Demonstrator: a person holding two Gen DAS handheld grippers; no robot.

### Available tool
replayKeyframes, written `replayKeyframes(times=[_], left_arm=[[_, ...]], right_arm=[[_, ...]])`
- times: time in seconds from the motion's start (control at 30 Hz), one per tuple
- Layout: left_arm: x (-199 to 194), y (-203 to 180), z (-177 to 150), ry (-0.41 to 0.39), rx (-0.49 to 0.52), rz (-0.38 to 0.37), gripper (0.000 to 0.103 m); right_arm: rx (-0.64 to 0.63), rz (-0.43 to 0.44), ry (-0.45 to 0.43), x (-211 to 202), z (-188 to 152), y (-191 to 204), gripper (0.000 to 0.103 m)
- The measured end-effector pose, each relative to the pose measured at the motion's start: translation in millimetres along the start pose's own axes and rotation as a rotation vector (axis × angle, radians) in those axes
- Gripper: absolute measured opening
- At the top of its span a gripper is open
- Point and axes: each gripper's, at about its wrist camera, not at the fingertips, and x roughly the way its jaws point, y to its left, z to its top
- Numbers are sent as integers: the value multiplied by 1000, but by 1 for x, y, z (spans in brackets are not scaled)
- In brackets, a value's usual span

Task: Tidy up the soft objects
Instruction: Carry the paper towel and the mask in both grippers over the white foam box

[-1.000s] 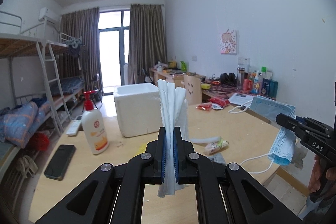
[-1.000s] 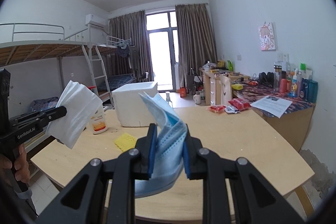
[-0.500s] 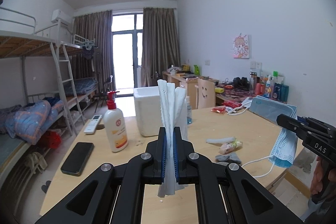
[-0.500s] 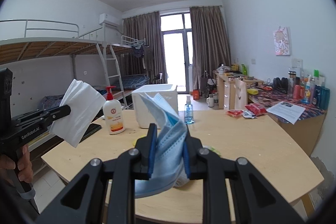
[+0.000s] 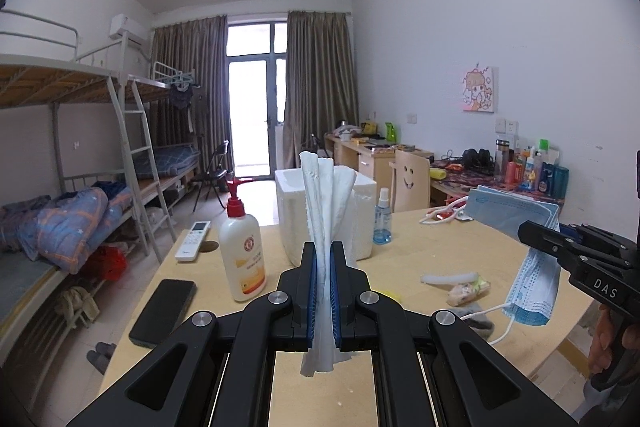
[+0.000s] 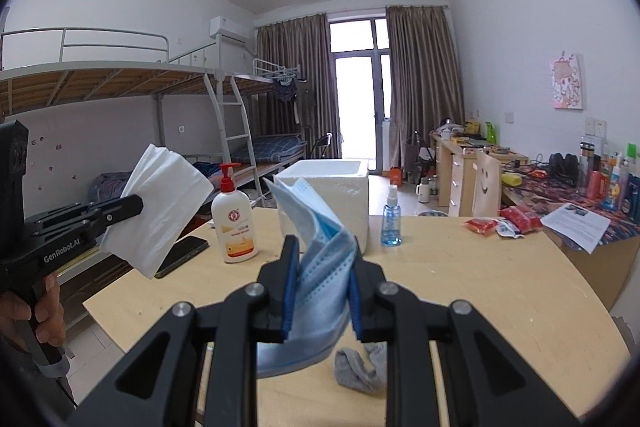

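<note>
My left gripper (image 5: 324, 251) is shut on a folded white tissue (image 5: 325, 203) that stands up between its blue pads; from the right wrist view this tissue (image 6: 160, 211) hangs off the left gripper (image 6: 136, 205) above the table's left edge. My right gripper (image 6: 323, 255) is shut on a bunch of blue face masks (image 6: 320, 251); in the left wrist view the masks (image 5: 520, 227) dangle from it (image 5: 524, 231) at the right, ear loops trailing. A white foam box (image 6: 332, 195) stands open-topped on the wooden table (image 6: 480, 287) beyond both. A grey sock (image 6: 360, 367) lies under the right gripper.
A lotion pump bottle (image 5: 244, 247), a black phone (image 5: 164, 307), a remote (image 5: 192, 235), a blue spray bottle (image 5: 382, 219), a white tube (image 5: 448, 277) and a small wrapper (image 5: 468, 291) lie on the table. Bunk beds line the left; a cluttered desk (image 6: 580, 187) runs along the right wall.
Both grippers have drawn back from the table, so the box and bottles look farther off and more tabletop shows. The grips on tissue and masks are unchanged.
</note>
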Motion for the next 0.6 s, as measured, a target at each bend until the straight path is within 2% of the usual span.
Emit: replayKeyframes(times=[0.6], left_arm=[[58,3,46,32,5,6,6]], right_arm=[[0,40,31,55,45,-2,26]])
